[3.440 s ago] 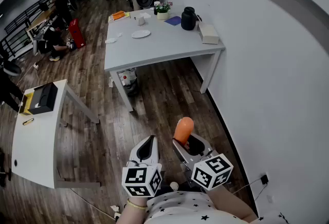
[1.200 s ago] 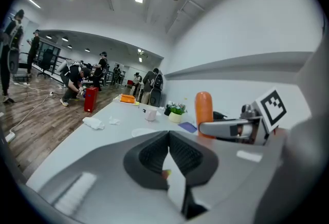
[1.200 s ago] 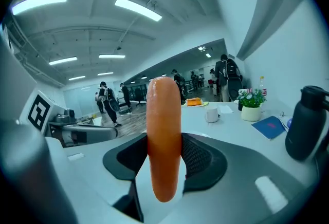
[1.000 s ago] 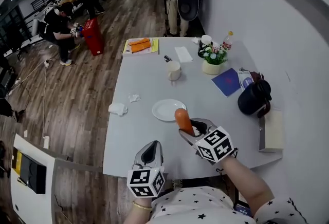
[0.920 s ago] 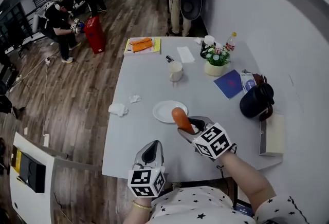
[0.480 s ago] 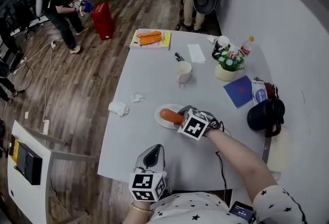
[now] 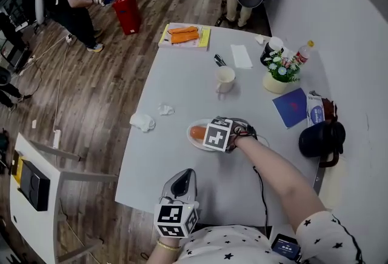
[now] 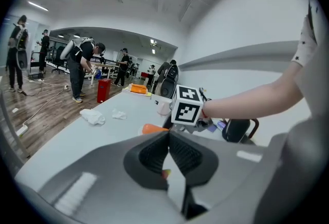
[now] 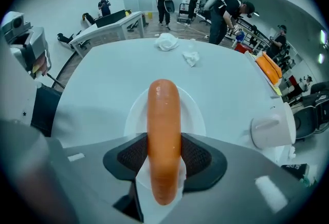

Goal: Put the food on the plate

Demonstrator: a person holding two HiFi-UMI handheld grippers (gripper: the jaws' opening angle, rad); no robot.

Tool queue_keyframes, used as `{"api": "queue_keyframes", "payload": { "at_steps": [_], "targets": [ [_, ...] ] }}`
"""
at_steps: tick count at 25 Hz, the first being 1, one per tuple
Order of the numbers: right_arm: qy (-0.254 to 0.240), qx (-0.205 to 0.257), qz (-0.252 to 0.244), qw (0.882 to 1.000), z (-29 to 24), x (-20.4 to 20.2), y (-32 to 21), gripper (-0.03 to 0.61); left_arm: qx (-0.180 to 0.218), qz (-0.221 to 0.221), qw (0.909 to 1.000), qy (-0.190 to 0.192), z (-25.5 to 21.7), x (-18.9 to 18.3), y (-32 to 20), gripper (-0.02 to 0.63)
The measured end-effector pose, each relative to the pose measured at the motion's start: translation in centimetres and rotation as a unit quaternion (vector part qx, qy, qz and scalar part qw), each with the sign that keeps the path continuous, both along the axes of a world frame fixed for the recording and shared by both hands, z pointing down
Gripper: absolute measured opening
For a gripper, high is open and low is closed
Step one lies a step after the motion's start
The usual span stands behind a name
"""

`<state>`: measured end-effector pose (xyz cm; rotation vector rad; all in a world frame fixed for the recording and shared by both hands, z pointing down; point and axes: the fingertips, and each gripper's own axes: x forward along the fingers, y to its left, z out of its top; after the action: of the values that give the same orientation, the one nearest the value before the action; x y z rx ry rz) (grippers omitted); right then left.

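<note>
An orange sausage (image 9: 163,141) is clamped between the pads of my right gripper (image 9: 164,159), which is shut on it. It hangs over a small white plate (image 9: 193,115) on the grey table (image 7: 182,87). In the head view the sausage (image 7: 197,132) pokes out left of the right gripper (image 7: 206,134) above the plate (image 7: 193,142). My left gripper (image 7: 180,183) stays at the table's near edge, its jaws closed together with nothing in them (image 8: 167,153). From the left gripper view the sausage (image 8: 153,128) shows beyond the jaws.
A white mug (image 7: 225,79) stands behind the plate. Crumpled tissues (image 7: 142,121) lie at the table's left. A flower pot (image 7: 276,80), a blue booklet (image 7: 292,106), a black jug (image 7: 320,139) and a tray with orange food (image 7: 184,36) sit further off. People stand beyond the table.
My right gripper carried the sausage from the floor side up to the table and forward, turning it sideways until it came over the plate. The left gripper has hardly moved.
</note>
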<state>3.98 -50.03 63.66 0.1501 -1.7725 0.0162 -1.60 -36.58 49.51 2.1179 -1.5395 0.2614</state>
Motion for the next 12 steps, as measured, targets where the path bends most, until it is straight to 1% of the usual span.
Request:
{"api": "queue_keyframes", "payload": {
  "at_steps": [2,9,10,11,12],
  "targets": [
    [-0.001,-0.001,-0.003,1.0,0.28,-0.25,0.0,0.201,-0.001,-0.002,1.0,0.0,0.14,-0.14,-0.07,0.008],
    [-0.024,-0.006,0.012,1.0,0.38,-0.58,0.03,0.209,-0.002,-0.001,1.0,0.001,0.16,-0.15,-0.13,0.008],
    [-0.035,-0.006,0.017,0.999,0.36,-0.6,0.06,0.257,-0.001,0.001,1.0,0.0,0.12,-0.05,-0.09,0.008],
    [-0.05,-0.002,0.026,0.998,0.19,-0.64,0.02,0.276,0.0,0.003,1.0,0.0,0.07,0.05,-0.02,0.008],
    [-0.069,0.008,0.037,0.997,-0.2,-0.7,-0.11,0.282,0.001,0.005,1.0,0.0,0.0,0.11,0.04,0.008]
  ]
}}
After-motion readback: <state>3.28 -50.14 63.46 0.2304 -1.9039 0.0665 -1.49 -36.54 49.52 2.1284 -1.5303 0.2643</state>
